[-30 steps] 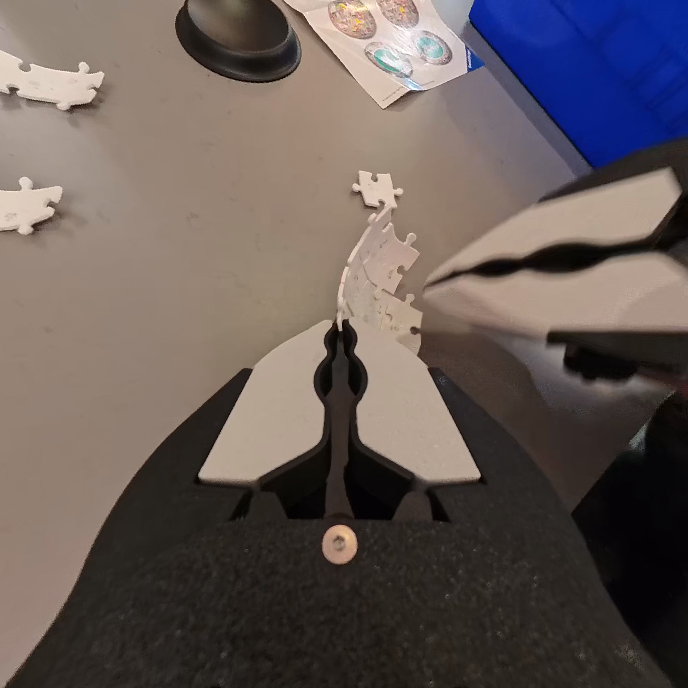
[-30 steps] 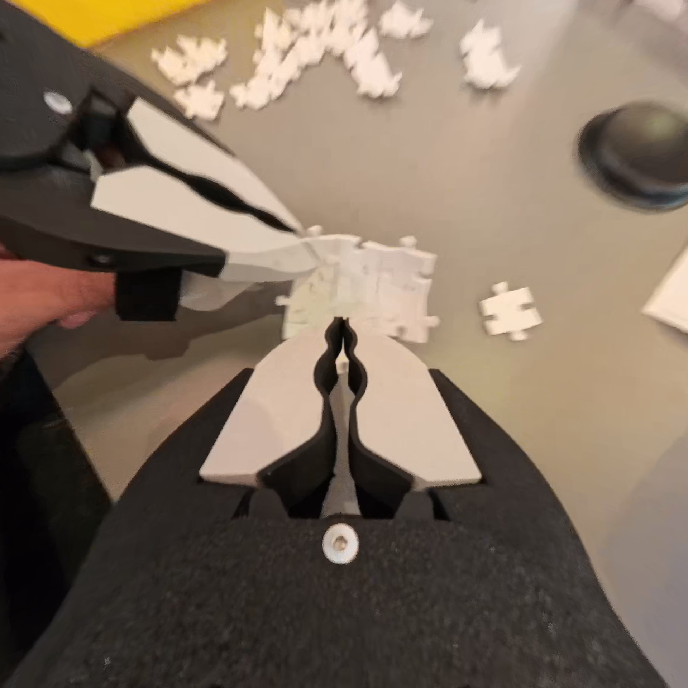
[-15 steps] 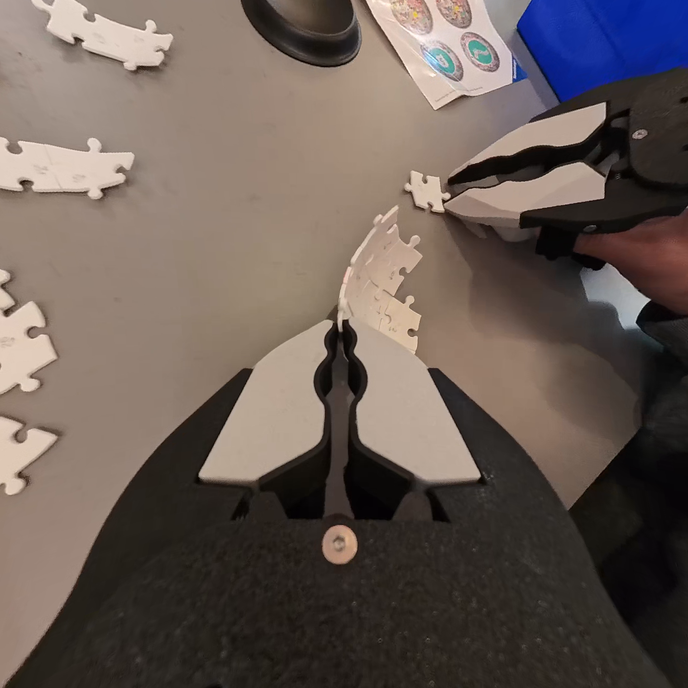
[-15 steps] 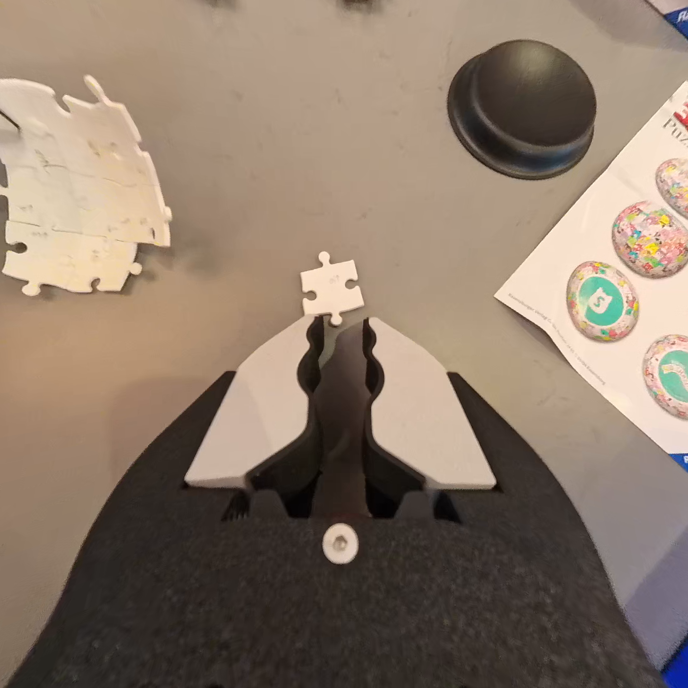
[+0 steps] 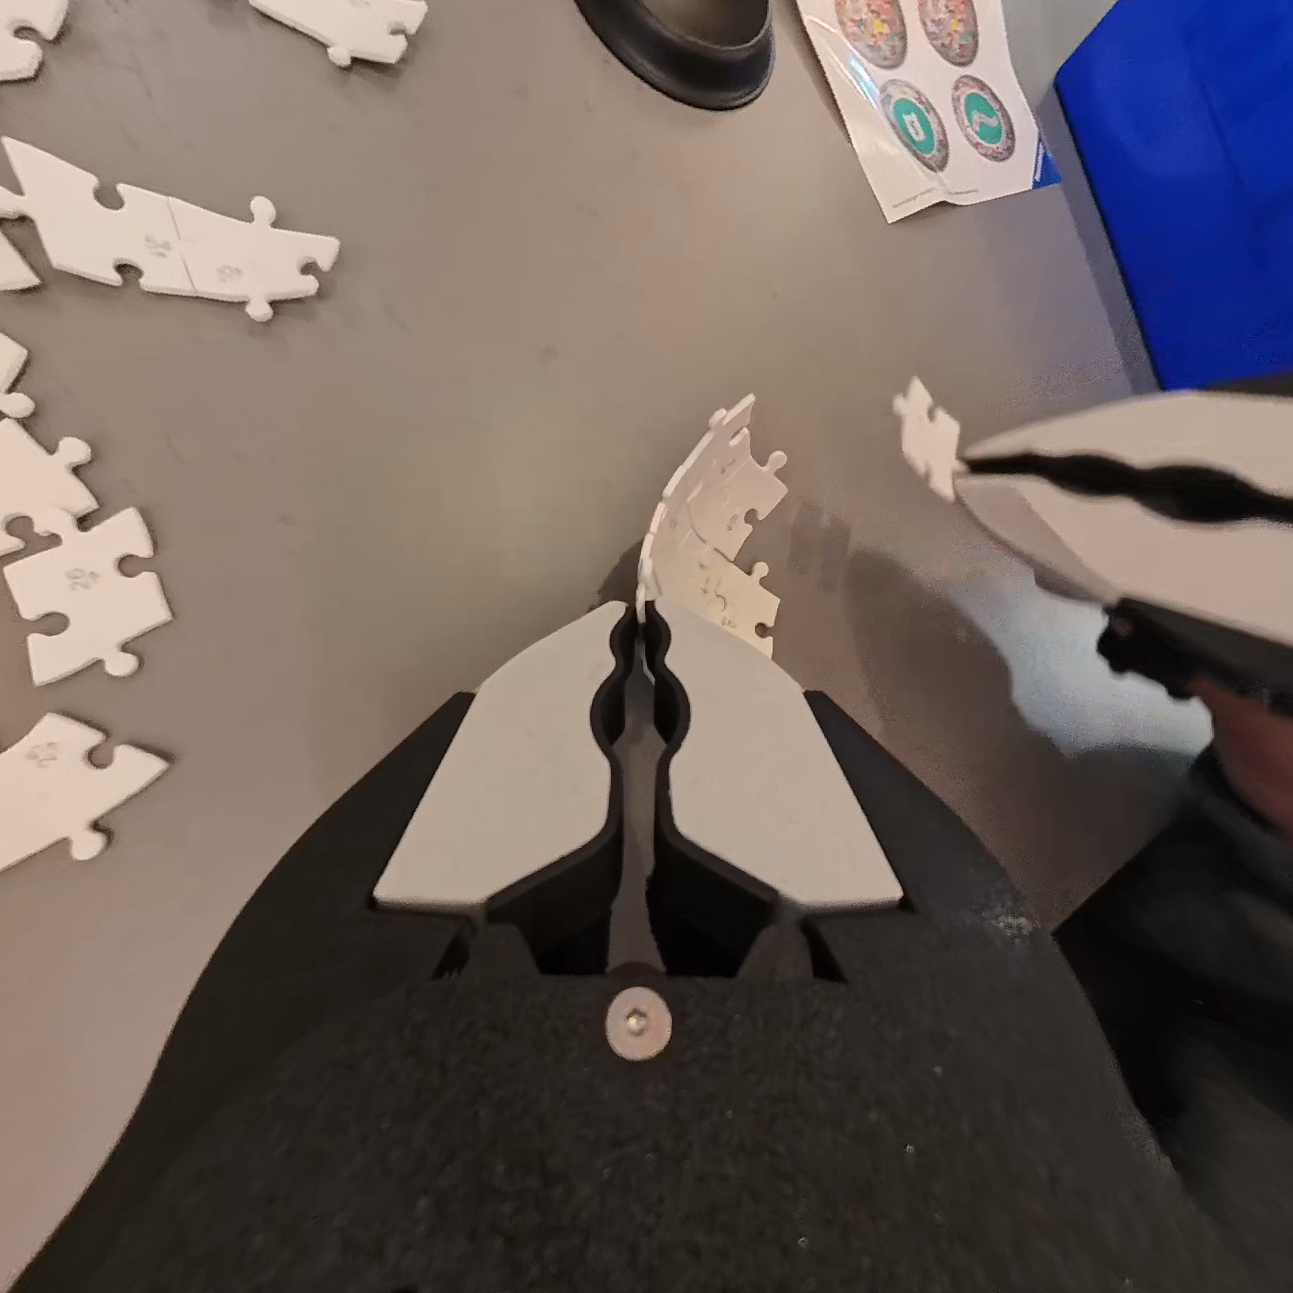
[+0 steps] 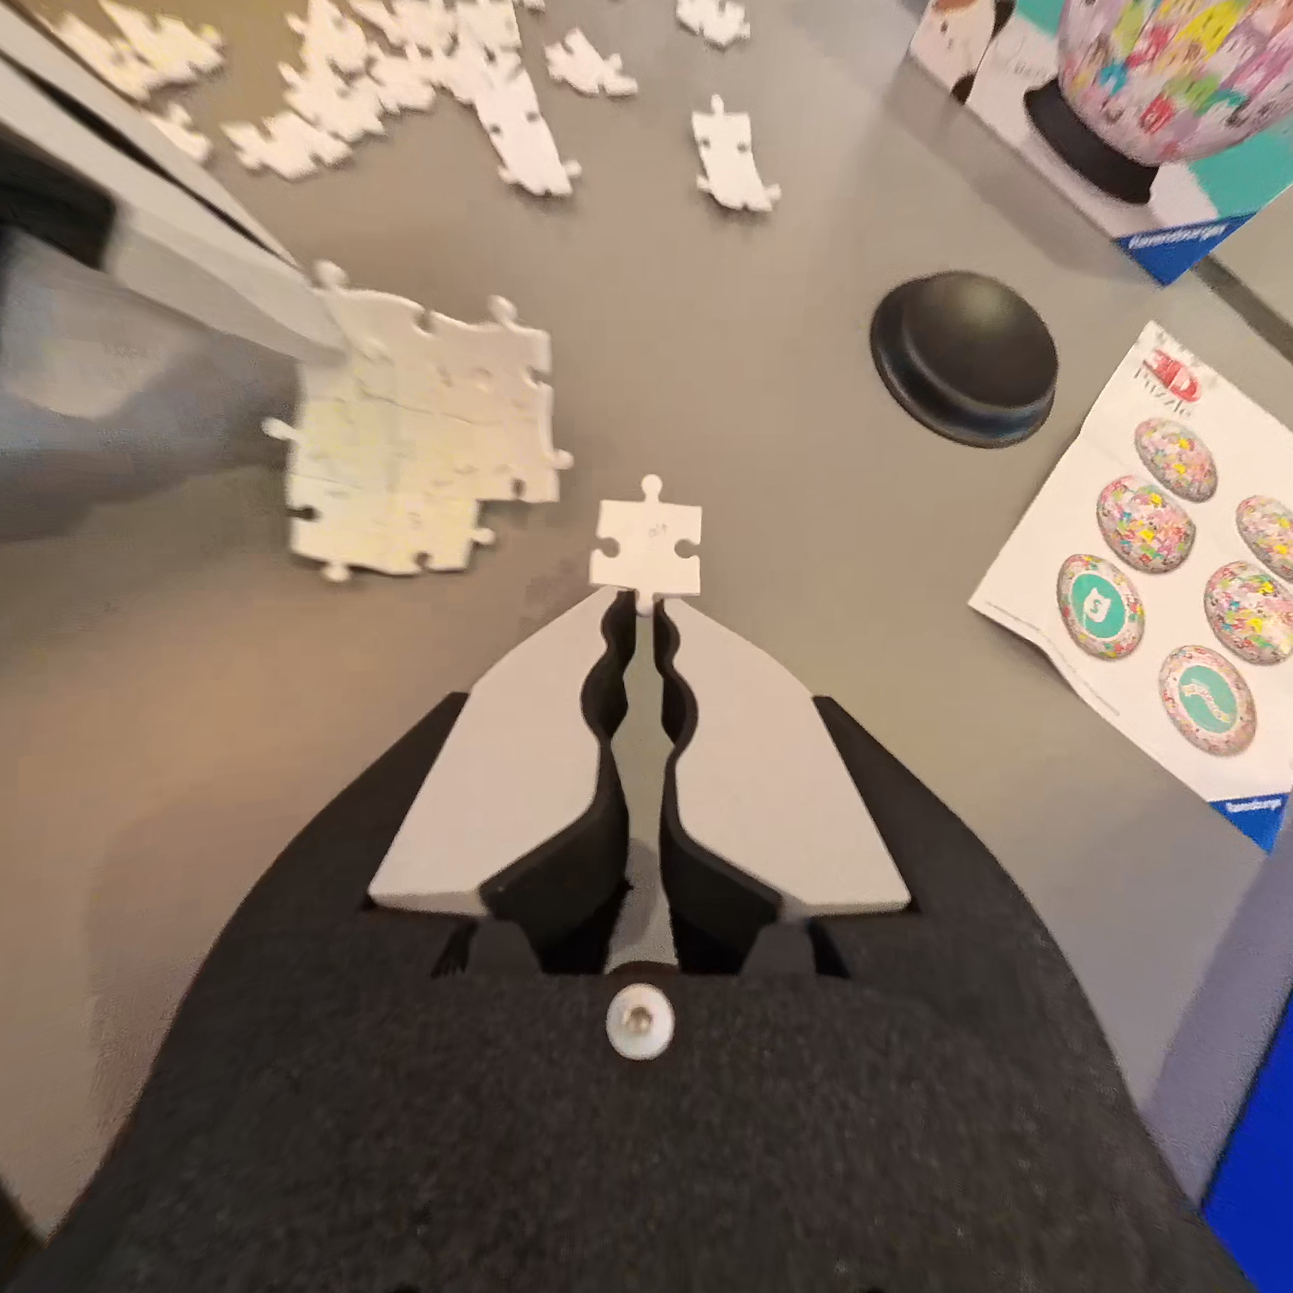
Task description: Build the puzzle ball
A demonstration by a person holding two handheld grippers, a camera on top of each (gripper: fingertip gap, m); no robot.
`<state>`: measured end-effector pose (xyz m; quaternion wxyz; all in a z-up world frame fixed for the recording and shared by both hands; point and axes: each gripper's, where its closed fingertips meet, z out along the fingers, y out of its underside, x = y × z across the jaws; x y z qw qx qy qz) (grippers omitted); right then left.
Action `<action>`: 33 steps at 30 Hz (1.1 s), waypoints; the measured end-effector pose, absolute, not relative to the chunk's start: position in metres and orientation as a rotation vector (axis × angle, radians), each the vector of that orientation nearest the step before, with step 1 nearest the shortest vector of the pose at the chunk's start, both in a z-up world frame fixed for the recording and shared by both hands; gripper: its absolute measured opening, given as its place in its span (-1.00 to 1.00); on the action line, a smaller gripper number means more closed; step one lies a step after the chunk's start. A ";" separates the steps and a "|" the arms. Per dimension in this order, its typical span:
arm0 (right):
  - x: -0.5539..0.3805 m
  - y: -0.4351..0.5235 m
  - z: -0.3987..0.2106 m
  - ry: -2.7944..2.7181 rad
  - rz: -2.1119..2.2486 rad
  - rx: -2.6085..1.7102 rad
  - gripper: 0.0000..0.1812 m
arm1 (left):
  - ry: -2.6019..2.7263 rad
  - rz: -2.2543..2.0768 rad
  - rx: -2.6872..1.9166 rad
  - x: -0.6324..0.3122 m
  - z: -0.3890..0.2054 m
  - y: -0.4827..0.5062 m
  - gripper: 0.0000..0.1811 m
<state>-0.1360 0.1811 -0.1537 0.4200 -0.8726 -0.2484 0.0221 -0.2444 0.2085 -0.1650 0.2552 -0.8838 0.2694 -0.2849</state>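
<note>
My left gripper [image 5: 641,610] is shut on the edge of a curved white panel of joined puzzle pieces [image 5: 721,532] and holds it above the grey table [image 5: 490,392]. The same panel [image 6: 427,427] shows at the left of the right wrist view, with the left gripper's fingers [image 6: 231,294] on its corner. My right gripper [image 6: 644,607] is shut on the bottom tab of a single white puzzle piece [image 6: 647,542], held upright off the table. In the left wrist view that piece [image 5: 927,437] sticks out of the right gripper's tips [image 5: 964,470].
A black dome stand [image 6: 964,357] sits on the table beside a printed leaflet [image 6: 1175,560]. Loose and joined white pieces [image 6: 518,119] lie at the far side and at the left [image 5: 182,245]. The puzzle box [image 6: 1119,119] stands at the far right. A blue bin [image 5: 1182,196] is at the right. The tips of one gripper are about 12 cm away from the tips of the other.
My right gripper opened around the single piece lying on the table, shut on its tab and lifted it toward the panel. My left gripper kept hold of the panel.
</note>
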 end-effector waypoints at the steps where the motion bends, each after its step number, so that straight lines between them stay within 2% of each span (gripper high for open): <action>1: -0.145 0.177 -0.151 -0.610 0.032 -2.181 -0.95 | 0.724 -0.776 -2.421 -0.244 -0.165 0.210 -0.98; 8: -0.175 0.161 -0.167 -0.531 -0.029 -2.288 -0.95 | 0.801 -0.754 -2.651 -0.253 -0.167 0.203 -0.98; 18: -0.188 0.155 -0.184 -0.499 0.135 -2.423 -0.95 | 0.854 -0.633 -2.830 -0.257 -0.164 0.201 -0.98; 33: -0.199 0.163 -0.194 -0.397 0.169 -2.474 -0.93 | 0.855 -0.610 -2.831 -0.261 -0.163 0.203 -0.98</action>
